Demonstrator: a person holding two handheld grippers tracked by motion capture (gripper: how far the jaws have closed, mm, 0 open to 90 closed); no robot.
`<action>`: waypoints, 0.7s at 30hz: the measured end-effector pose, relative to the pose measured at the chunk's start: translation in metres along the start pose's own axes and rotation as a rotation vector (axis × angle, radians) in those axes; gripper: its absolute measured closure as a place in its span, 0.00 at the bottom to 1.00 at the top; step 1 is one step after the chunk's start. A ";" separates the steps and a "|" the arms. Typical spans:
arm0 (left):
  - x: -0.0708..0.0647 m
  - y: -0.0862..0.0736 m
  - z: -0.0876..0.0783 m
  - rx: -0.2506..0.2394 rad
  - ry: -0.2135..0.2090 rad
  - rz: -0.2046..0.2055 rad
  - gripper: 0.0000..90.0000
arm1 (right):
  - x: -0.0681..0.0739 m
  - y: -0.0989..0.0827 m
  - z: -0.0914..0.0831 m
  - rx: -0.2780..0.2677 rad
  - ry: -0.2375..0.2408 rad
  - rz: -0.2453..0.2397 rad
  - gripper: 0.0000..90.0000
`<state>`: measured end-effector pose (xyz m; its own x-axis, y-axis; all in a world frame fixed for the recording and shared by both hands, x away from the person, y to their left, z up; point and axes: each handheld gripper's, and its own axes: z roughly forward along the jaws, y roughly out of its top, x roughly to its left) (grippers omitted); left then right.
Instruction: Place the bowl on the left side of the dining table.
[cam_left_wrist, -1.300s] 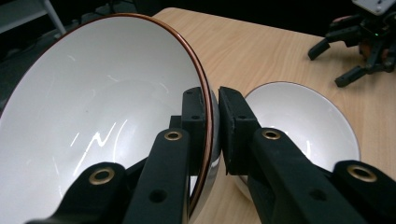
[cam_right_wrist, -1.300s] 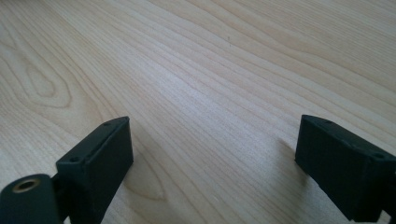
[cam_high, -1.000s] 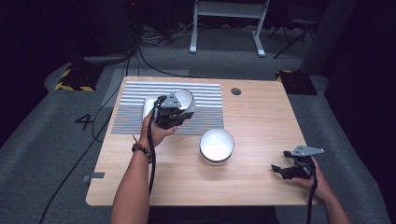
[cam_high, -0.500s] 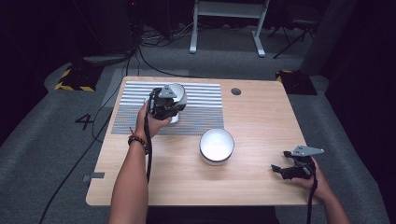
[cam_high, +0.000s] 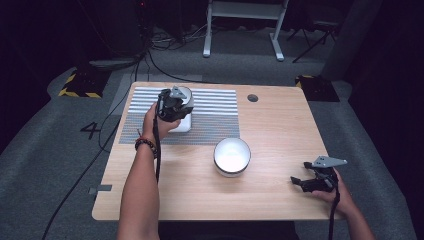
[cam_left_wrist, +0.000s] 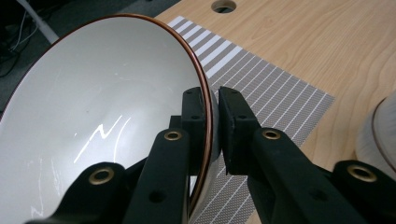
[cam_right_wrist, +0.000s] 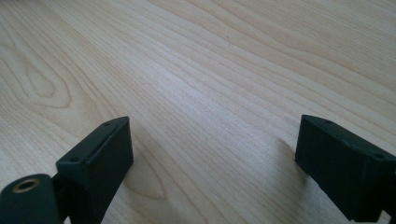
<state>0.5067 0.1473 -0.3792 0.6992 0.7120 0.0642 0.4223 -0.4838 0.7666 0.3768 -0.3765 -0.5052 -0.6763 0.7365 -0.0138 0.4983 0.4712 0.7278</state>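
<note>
Mat (cam_high: 210, 117): on the table's (cam_high: 280, 130) far left part.
Held bowl (cam_high: 183, 100): over the mat, tilted, in the left tool (cam_high: 172, 106) — rim between its jaws.
Second bowl (cam_high: 232, 156): on the table, just before the mat's near right corner.
Right tool (cam_high: 300, 182): near right of the table — well apart from both bowls.

The high view looks forward and down from above the person's side, taking in the whole table (cam_high: 280, 130) from some way off. The left gripper view sits close behind its jaws, facing a tilted bowl (cam_left_wrist: 93, 121) over the striped mat (cam_left_wrist: 261, 88), both shared with the high view. The right gripper view looks low along bare tabletop between its jaws.
</note>
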 end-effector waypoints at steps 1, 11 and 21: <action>0.001 0.000 0.001 0.005 -0.006 -0.003 0.90 | 0.000 0.000 0.000 0.000 0.000 0.000 0.13; 0.011 -0.007 0.012 0.044 0.060 -0.026 0.90 | 0.000 0.000 0.000 0.000 0.002 -0.004 0.13; 0.025 -0.019 0.032 0.103 0.091 -0.086 0.90 | 0.000 0.000 0.000 -0.002 0.001 -0.003 0.13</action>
<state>0.5343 0.1586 -0.4125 0.6045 0.7941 0.0625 0.5387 -0.4653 0.7023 0.3766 -0.3770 -0.5053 -0.6786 0.7344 -0.0152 0.4952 0.4727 0.7289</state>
